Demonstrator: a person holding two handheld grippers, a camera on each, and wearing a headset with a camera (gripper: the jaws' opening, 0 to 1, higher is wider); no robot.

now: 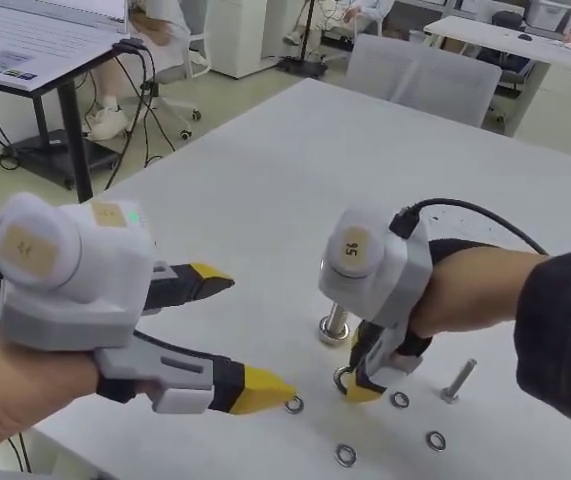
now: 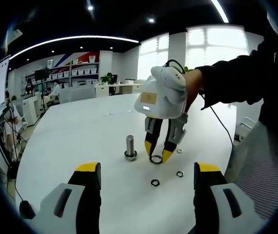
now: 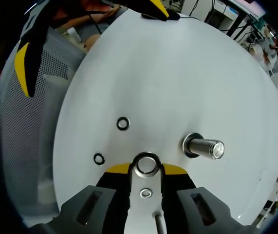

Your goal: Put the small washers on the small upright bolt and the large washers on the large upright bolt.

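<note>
Right gripper [image 1: 351, 384] is closed on the rim of a large washer [image 3: 146, 165], at the table [image 1: 265, 180] just beside the large bolt [image 3: 204, 146], while the left gripper [image 1: 255, 335] is held spread; the washer is judged light, stiff and slippery, best gripped edgewise.

The head view looks forward and down from above the near edge of the white table [image 1: 295, 170], close over the work. The left gripper view sits low, facing almost level across the tabletop at the right gripper [image 2: 157, 157] from near. The right gripper view looks steeply down, very close to the surface. All three share the large upright bolt [image 1: 336, 322], the gripped large washer [image 3: 146, 165] and loose washers [image 1: 345, 455].
</note>
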